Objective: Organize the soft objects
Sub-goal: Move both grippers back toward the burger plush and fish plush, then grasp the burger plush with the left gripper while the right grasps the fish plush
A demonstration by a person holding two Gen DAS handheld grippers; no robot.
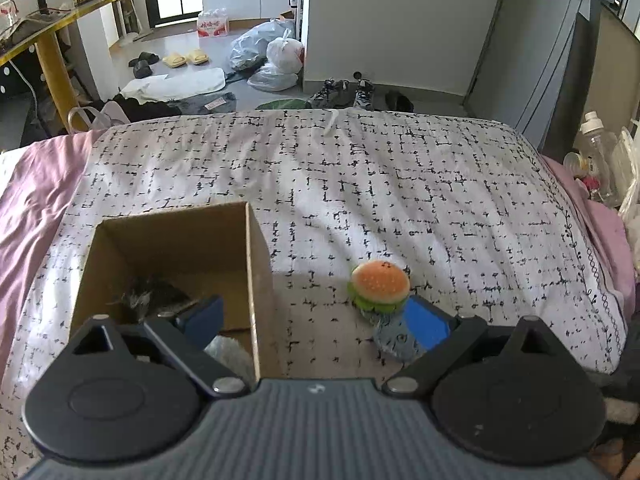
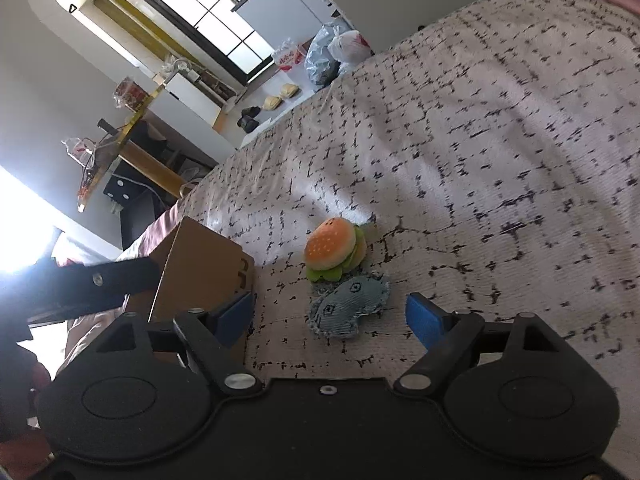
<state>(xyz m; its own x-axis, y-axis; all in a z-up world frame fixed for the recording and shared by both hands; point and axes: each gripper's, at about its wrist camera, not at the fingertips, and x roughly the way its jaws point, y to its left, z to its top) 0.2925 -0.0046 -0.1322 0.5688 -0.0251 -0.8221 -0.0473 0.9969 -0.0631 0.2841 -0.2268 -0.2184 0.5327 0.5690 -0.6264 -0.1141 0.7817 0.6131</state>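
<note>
on the bed (image 2: 480,128), right tongs (image 2: 332,318) gape around denim toy (image 2: 352,306); left tongs (image 1: 316,320) apart beside burger toy (image 1: 380,284).

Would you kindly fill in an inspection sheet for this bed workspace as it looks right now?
Surface: patterned bedspread, wrinkled, over pink sheet.
Job's things: burger plush and denim plush touching, beside cardboard box; furry toy inside the box.
Clutter: nothing seen on the bed.
Grippers: left claw open, straddling the box's wall; right claw open, nearing the denim plush, not gripping.
Cables: white cord by the desk.
Surroundings: plastic bags, slippers, shoes on floor.
</note>
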